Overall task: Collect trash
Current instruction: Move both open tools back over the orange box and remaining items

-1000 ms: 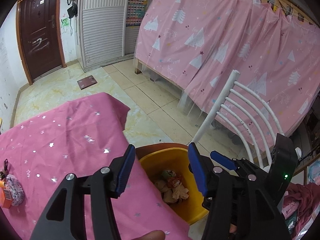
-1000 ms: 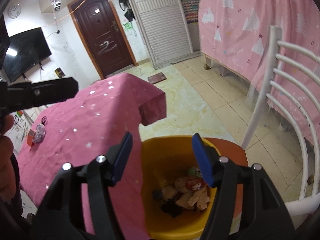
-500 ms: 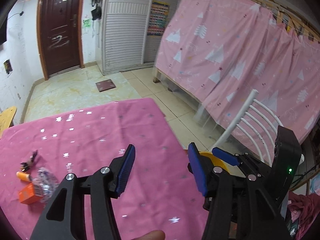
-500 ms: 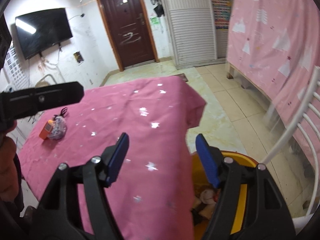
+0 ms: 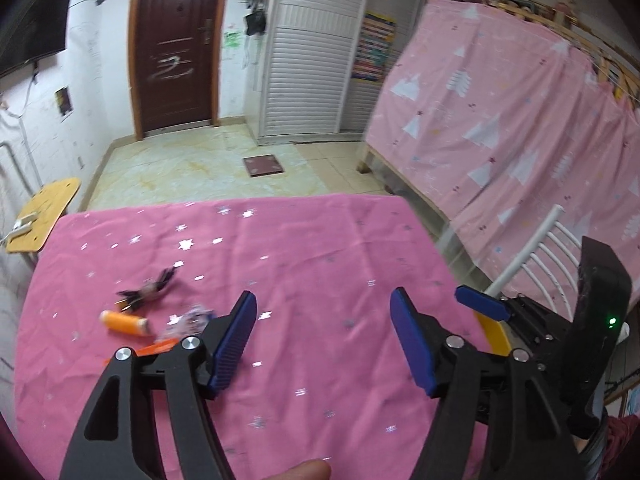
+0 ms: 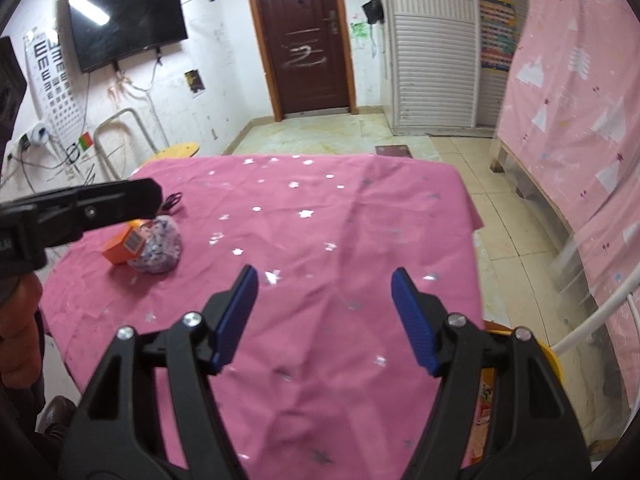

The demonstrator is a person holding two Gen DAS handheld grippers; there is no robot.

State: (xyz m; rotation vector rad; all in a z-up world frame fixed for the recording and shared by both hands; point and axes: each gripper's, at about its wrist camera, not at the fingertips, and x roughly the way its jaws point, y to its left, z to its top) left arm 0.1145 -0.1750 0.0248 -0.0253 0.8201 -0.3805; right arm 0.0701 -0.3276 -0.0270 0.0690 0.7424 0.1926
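Trash lies on the left part of the pink starred tablecloth point(image 5: 320, 248): an orange tube point(image 5: 122, 323), a dark hair tie point(image 5: 146, 290), a crumpled clear wrapper point(image 5: 188, 320) and an orange box point(image 6: 124, 245) beside a patterned bag point(image 6: 160, 250). My left gripper point(image 5: 323, 340) is open and empty, just right of the trash. My right gripper point(image 6: 324, 316) is open and empty above the table's near side. The yellow bin point(image 5: 494, 332) sits off the table's right edge, mostly hidden; its rim also shows in the right wrist view point(image 6: 552, 360).
A white chair back point(image 5: 548, 240) stands right of the bin. A pink curtained bed point(image 5: 520, 120) runs along the right. A small wooden stool point(image 5: 44, 216) is at far left. A dark mat point(image 5: 264, 166) lies on the tiled floor before the door.
Both grippers have swung left, away from the bin and over the table. The trash pile has come into closer view. Both stay open and empty.
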